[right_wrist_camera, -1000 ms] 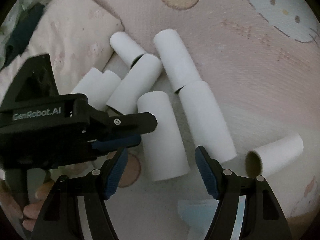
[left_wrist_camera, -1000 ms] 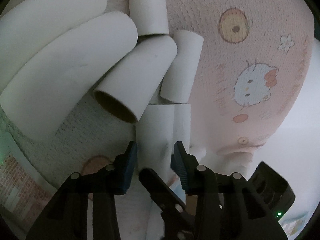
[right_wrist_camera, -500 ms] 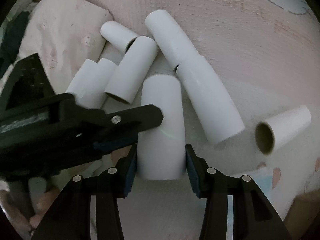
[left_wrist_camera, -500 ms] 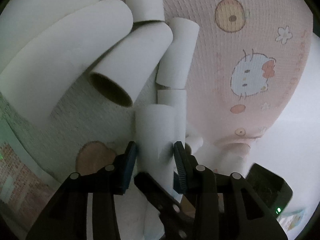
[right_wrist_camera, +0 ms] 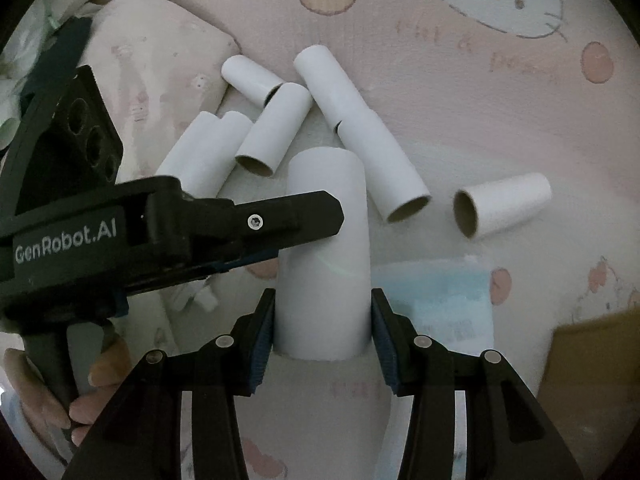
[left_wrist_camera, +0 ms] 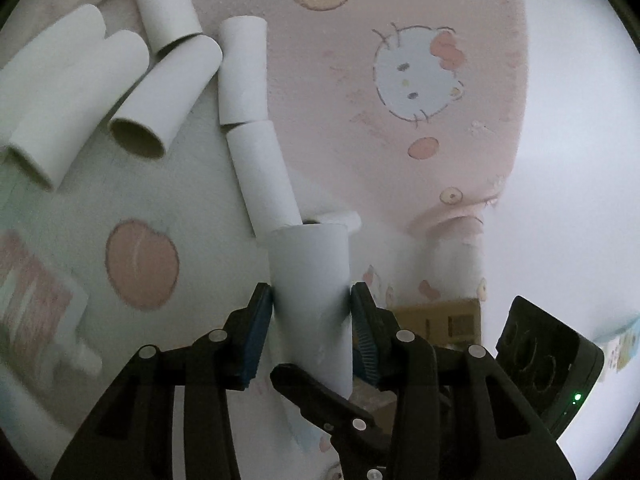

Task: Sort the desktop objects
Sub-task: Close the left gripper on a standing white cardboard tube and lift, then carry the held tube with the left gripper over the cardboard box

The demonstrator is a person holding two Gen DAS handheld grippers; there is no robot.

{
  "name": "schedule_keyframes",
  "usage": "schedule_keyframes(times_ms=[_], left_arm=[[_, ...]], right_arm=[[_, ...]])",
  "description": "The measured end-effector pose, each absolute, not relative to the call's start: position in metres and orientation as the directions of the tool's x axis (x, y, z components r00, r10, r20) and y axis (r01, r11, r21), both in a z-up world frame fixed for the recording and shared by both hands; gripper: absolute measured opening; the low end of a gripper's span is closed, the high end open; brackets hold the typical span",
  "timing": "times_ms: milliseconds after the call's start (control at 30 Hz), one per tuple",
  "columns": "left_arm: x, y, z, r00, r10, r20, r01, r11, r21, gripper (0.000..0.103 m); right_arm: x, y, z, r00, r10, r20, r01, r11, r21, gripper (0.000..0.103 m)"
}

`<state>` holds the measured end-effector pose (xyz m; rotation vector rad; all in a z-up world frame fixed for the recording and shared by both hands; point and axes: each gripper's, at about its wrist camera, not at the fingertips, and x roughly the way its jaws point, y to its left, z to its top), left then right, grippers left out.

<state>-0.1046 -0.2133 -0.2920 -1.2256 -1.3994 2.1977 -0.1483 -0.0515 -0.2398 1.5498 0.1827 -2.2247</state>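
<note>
Both grippers hold one white cardboard tube [right_wrist_camera: 324, 256], lifted above a pink cartoon-print blanket [right_wrist_camera: 460, 92]. My right gripper [right_wrist_camera: 323, 322] is shut on its near end. My left gripper [left_wrist_camera: 311, 320] is shut on the same tube [left_wrist_camera: 310, 280], and reaches in from the left in the right wrist view [right_wrist_camera: 280, 220]. Several more white tubes [right_wrist_camera: 276, 132] lie in a loose pile on the blanket behind it. One tube [right_wrist_camera: 502, 204] lies apart at the right.
A pale pillow [right_wrist_camera: 160, 68] lies at the back left. A light blue packet [right_wrist_camera: 444, 296] lies on the blanket at the right, beside a brown cardboard box [right_wrist_camera: 592, 356]. A picture card [left_wrist_camera: 36, 308] lies at the left in the left wrist view.
Both grippers have lifted the tube off the blanket and pulled back from the pile, which now looks smaller and farther away. A second ago both were open around it.
</note>
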Motion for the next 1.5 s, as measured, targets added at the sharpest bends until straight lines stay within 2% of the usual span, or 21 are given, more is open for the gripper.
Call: schedule_keyframes(times_ms=[200, 533, 933, 1500], left_arm=[[-0.073, -0.193, -0.245, -0.610, 0.538, -0.582, 0.141, -0.649, -0.748, 0.045], [-0.051, -0.149, -0.161, -0.645, 0.484, -0.591, -0.021, -0.784, -0.620, 0.045], [-0.051, -0.098, -0.121, -0.624, 0.482, -0.615, -0.089, -0.826, -0.557, 0.045], [-0.077, -0.004, -0.088, -0.495, 0.636, -0.591, -0.212, -0.749, -0.628, 0.044]], right_arm=[[-0.117, -0.052, -0.231, -0.298, -0.301, -0.906, 0.428, -0.890, 0.155, 0.043], [-0.082, -0.022, -0.181, -0.418, -0.379, -0.826, 0.378, -0.899, 0.221, 0.043], [-0.053, 0.027, -0.138, -0.500, -0.407, -0.765, 0.313, -0.908, 0.279, 0.043], [-0.023, 0.119, -0.095, -0.622, -0.318, -0.715, 0.218, -0.948, 0.233, 0.043]])
